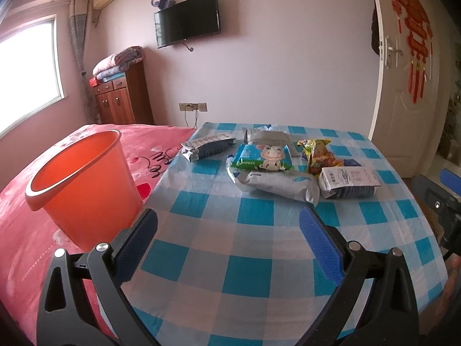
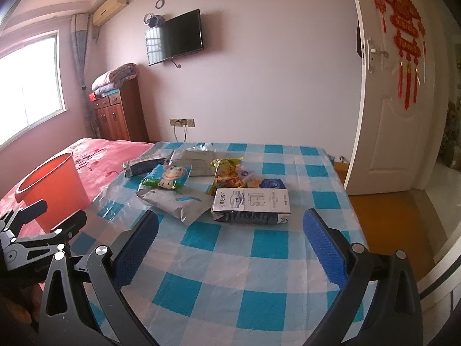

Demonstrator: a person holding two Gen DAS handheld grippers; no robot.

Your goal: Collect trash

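Note:
Several pieces of trash lie on the blue-checked tablecloth (image 1: 219, 248): a grey crumpled bag (image 1: 273, 183), a green-and-white wrapper with a cartoon animal (image 1: 263, 158), a yellow snack bag (image 1: 319, 152), a white milk carton (image 1: 348, 181) and a grey pouch (image 1: 206, 145). An empty orange bucket (image 1: 83, 181) stands on the pink bed to the left. My left gripper (image 1: 227, 219) is open and empty, short of the trash. My right gripper (image 2: 230, 220) is open and empty, just before the carton (image 2: 250, 204) and grey bag (image 2: 178, 203).
The pink bedspread (image 1: 34, 248) lies left of the table. A wooden cabinet (image 1: 121, 98) with folded blankets stands by the window. A wall TV (image 1: 187, 18) hangs ahead. A white door (image 1: 403, 57) stands open on the right, past the table edge.

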